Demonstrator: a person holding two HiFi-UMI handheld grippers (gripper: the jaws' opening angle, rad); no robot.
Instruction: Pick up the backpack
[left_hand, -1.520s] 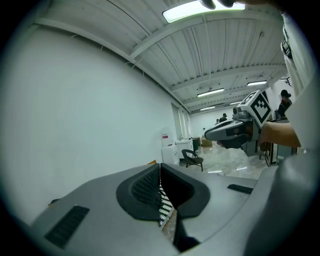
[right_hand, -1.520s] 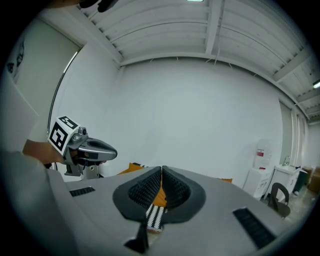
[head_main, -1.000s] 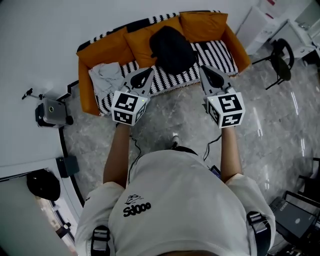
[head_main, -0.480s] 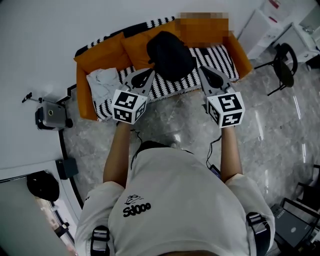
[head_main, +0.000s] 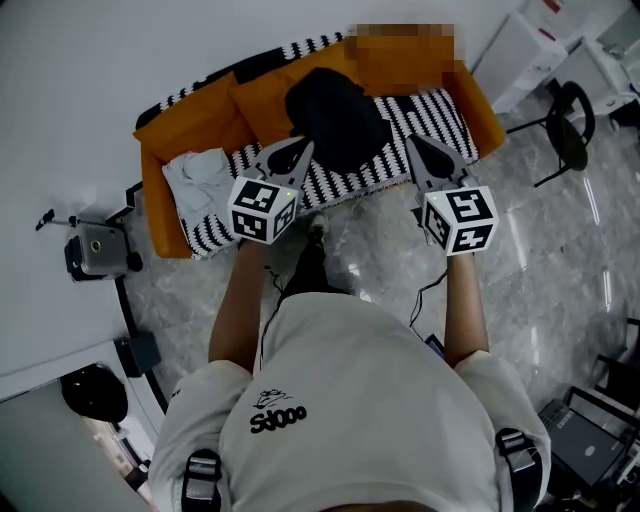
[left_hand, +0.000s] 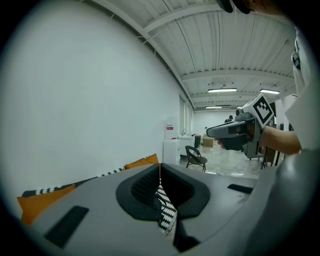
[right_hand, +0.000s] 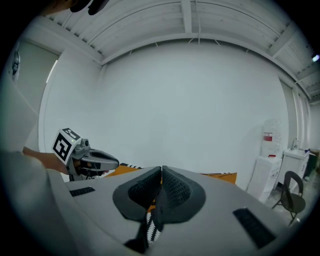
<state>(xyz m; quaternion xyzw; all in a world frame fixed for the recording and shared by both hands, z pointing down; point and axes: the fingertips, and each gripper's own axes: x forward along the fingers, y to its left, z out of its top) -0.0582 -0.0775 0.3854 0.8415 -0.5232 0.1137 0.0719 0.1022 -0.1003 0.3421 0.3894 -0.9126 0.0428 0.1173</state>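
The black backpack (head_main: 336, 112) leans against the orange cushions in the middle of a sofa (head_main: 160, 205) with a black-and-white striped cover. My left gripper (head_main: 302, 149) hovers over the seat's front edge, just left of the backpack, shut and holding nothing. To the backpack's right my right gripper (head_main: 413, 142) hangs at the same height, also shut with nothing in it. In the left gripper view the closed jaws (left_hand: 160, 169) hide the backpack, and the right gripper (left_hand: 239, 131) shows alongside. The right gripper view shows its own closed jaws (right_hand: 161, 172).
A crumpled pale cloth (head_main: 200, 172) lies on the sofa's left end. A black chair (head_main: 565, 122) and white cabinets (head_main: 520, 55) stand to the right. A grey device (head_main: 95, 250) sits on the marble floor at the left wall. My foot (head_main: 315, 228) is near the sofa's front.
Both grippers have moved forward toward the sofa and a little down, staying shut. I have stepped closer, with one foot now showing near the sofa front.
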